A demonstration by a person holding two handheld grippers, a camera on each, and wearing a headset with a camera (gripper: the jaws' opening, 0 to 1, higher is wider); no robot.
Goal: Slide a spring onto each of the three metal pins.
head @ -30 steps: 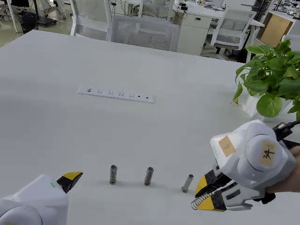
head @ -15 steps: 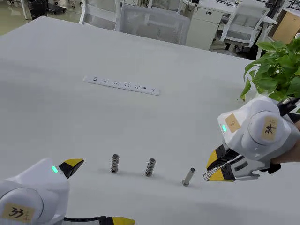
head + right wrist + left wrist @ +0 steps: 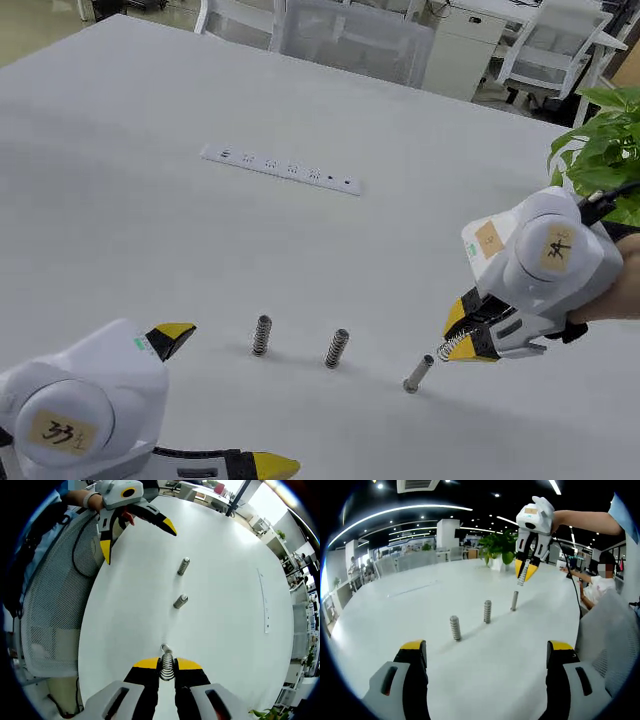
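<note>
The right gripper point(image 3: 458, 332) pinches a small coiled steel spring point(image 3: 167, 665); the left gripper point(image 3: 486, 650) is spread, empty. Third and last fitting appears in hand: the bare grey metal pin point(image 3: 417, 373) stands at 7 o'clock of the coil. The next move calls for centring the coil over the pin's tip, then lowering.

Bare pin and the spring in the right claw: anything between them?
Nothing: the head view shows a clear gap from pin to spring in the right claw.

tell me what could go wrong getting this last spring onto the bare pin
1. The right gripper pinches the spring across its coils, with the free end just off the top of the bare pin. A small misalignment could catch that end on the pin's rim instead of sliding over it.
2. Nothing steadies that pin: the left gripper hangs open, away from it, so a sideways nudge might topple it.
</note>
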